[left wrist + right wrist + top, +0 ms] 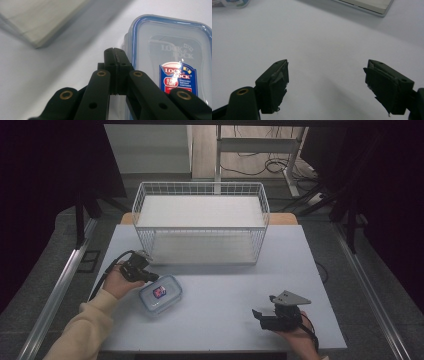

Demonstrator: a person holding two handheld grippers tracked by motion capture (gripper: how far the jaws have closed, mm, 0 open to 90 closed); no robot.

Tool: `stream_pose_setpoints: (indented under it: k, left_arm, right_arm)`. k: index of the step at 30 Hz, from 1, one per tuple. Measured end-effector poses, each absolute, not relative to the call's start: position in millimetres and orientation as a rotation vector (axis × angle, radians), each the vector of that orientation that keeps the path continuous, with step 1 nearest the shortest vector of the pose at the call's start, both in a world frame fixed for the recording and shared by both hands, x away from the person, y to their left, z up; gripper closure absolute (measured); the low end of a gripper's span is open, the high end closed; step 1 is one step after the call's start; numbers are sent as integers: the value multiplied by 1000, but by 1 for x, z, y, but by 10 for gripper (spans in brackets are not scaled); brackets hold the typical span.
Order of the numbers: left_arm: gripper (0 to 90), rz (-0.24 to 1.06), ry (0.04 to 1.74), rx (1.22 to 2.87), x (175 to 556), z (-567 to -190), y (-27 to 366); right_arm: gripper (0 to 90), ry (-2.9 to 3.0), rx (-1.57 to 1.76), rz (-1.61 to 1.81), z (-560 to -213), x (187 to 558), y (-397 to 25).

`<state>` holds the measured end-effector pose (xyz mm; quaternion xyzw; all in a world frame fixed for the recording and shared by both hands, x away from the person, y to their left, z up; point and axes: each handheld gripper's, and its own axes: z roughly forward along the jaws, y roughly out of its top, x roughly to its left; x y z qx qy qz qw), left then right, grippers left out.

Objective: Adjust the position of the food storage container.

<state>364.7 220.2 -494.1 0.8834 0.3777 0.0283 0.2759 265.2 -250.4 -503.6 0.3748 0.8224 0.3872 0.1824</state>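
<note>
Two grippers are at work over the pale table (225, 285), and only one is near anything. Nearest the person, the right gripper (260, 315) rests low at the near right corner of the table, well apart from the box; in the right gripper view its jaws stand wide apart with bare tabletop between them, holding nothing.

Farther in and to the left, the left gripper (152, 277) sits just beside the clear plastic container (160, 294) — a small lidded food box with a blue seal and a red-and-blue label (178, 78) on its lid. In the left gripper view the jaws are pressed together with nothing between them, their tips at the container's left edge; whether they touch it I cannot tell.

My judgement on handling: the box looks empty, so it should be light and will slide on the smooth table if nudged rather than stay put. Its walls are stiff but glossy, so a pinch on a flat side may slip. A firmer hold would be across the short width of the lid rim, or on one of the side latch flaps, where an edge gives the jaws something to catch. It seems sturdy rather than fragile, though too hard a squeeze could flex the lid.

Beyond it, at the far side of the table, stands the white wire basket (200, 187), well apart from both grippers — a likely place for the box.
</note>
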Motion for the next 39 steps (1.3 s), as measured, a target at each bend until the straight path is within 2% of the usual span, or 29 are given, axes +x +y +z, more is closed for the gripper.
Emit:
stream_pose_setpoints:
  k: [7, 17, 22, 26, 30, 39]
  left_arm:
    - [900, 21, 946, 2391, 357, -494, 197]
    - [900, 64, 896, 2352, 348, -480, 188]
    - [900, 77, 786, 2308, 320, -453, 181]
    - [900, 41, 735, 2294, 302, -449, 177]
    - [900, -10, 700, 2326, 274, -457, 173]
    - [900, -67, 703, 2362, 240, -481, 184]
  right_arm:
    - [190, 2328, 1053, 1085, -505, 265, -249]
    - [190, 2331, 1054, 1078, -504, 265, -249]
    - [190, 2336, 1054, 1068, -505, 264, -248]
    - [190, 2329, 1058, 1070, -504, 264, -248]
    - [190, 2330, 1062, 1066, -504, 264, -248]
    - [190, 2332, 1064, 1059, -503, 263, -246]
